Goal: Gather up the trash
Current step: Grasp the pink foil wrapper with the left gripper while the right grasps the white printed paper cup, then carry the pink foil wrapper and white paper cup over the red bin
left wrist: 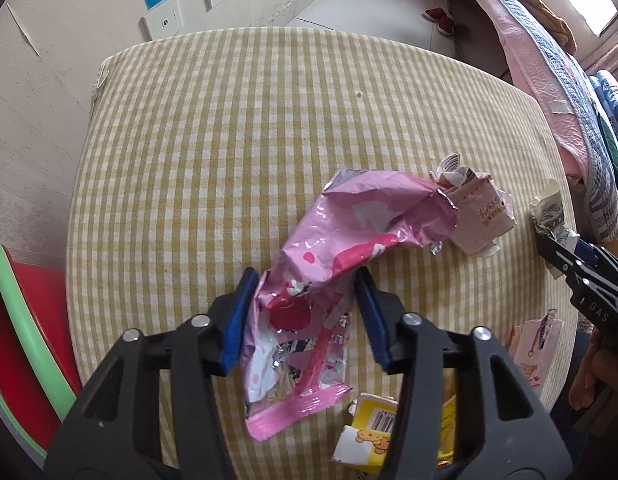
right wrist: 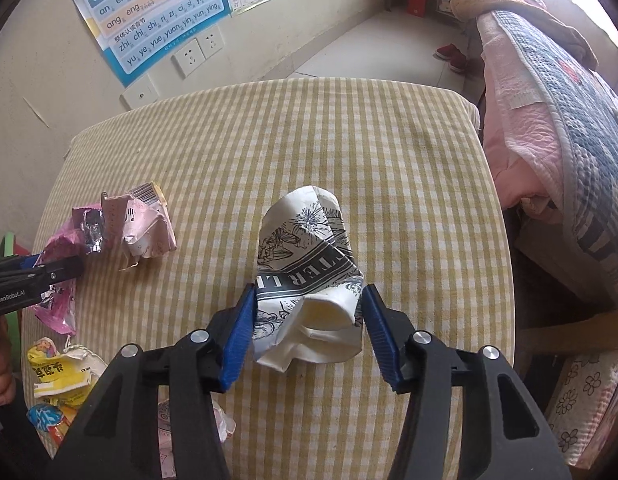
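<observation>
My left gripper point(left wrist: 305, 312) has its blue fingers point(left wrist: 239, 320) pinched on the pink foil wrapper point(left wrist: 329, 240) lying on the checked bench point(left wrist: 229, 140). My right gripper point(right wrist: 309, 328) squeezes the crushed paper cup point(right wrist: 309, 280) near the bench's middle, fingers point(right wrist: 239, 332) pressing both sides.

wrapper point(left wrist: 309, 280): glossy crinkled foil-plastic | cup point(right wrist: 309, 280): matt crushed paper | tablecloth point(right wrist: 349, 152): woven checked cloth
</observation>
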Demonstrator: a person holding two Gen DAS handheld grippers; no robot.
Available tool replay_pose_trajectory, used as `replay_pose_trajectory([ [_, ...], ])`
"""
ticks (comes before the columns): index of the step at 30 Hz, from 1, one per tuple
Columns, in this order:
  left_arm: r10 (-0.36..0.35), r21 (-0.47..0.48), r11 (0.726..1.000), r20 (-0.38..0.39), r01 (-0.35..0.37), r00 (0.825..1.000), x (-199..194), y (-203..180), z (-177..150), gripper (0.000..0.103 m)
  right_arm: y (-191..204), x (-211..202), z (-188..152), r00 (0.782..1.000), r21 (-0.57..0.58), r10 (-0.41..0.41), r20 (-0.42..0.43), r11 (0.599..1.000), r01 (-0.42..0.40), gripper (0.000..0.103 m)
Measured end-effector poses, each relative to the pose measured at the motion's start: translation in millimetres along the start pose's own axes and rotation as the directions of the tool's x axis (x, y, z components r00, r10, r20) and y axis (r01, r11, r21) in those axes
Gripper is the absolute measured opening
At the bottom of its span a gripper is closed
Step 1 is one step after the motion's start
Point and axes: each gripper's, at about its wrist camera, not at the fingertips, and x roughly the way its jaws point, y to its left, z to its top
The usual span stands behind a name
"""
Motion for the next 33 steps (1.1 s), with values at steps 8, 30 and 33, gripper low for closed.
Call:
replay_pose_trajectory([
  [8,-0.025,-0.022,0.999,0.041,0.025,0.999,-20.8,2.1,-4.9,0.034,-0.3,-17.5,-0.4,0.999,0.006,0.009,0.034,1.0,-0.009,0.051],
  [30,-0.059,-0.054,0.996,0.215,0.072,0.975,-127.2,11.7,-52.5,0.031,45.7,-113.6,-24.6,0.986,-0.027,0.052,0.161,0.998,-0.048,0.051],
  [33,-0.062,-0.058,0.995,0.234,0.078,0.97,-138.1,13.3,-63.1,0.031,57.4,-123.2,-31.8,0.984,-0.045,0.06,0.17,0.998,-0.053,0.051],
])
